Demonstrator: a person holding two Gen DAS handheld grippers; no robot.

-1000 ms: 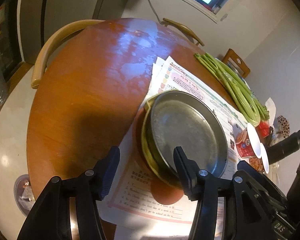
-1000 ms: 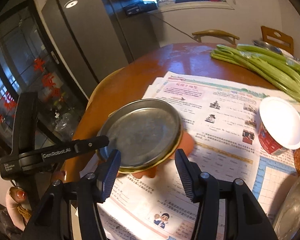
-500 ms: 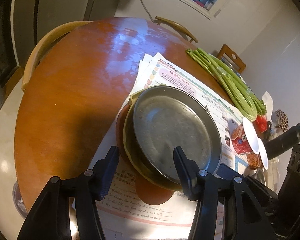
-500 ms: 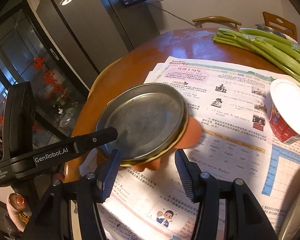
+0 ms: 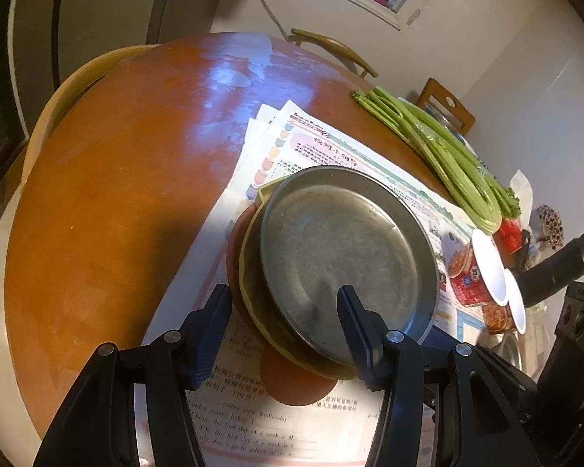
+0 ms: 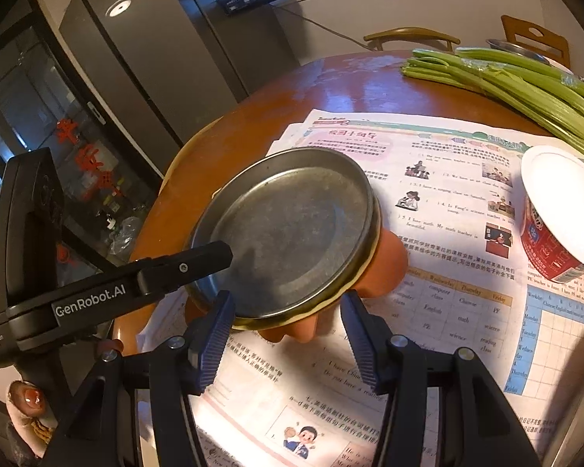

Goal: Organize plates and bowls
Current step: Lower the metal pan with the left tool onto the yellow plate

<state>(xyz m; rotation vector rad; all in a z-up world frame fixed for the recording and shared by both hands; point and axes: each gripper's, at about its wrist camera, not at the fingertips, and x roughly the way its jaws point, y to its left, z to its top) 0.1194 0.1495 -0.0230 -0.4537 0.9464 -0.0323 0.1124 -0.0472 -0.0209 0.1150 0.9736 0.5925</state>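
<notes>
Metal plate tops stack on yellow plate and orange plate, on papers on tabletop. Stack sits just ahead of both our grippers.

Left gripper: jaws apart, straddling stack's near rim; pads look clear of it, so nothing clamped.

Right gripper: jaws apart, empty, stack's edge just ahead.

We judge metal plate stiff, light, slick; raised rim best hold. Lower plates may slide apart if we lift whole stack.
</notes>
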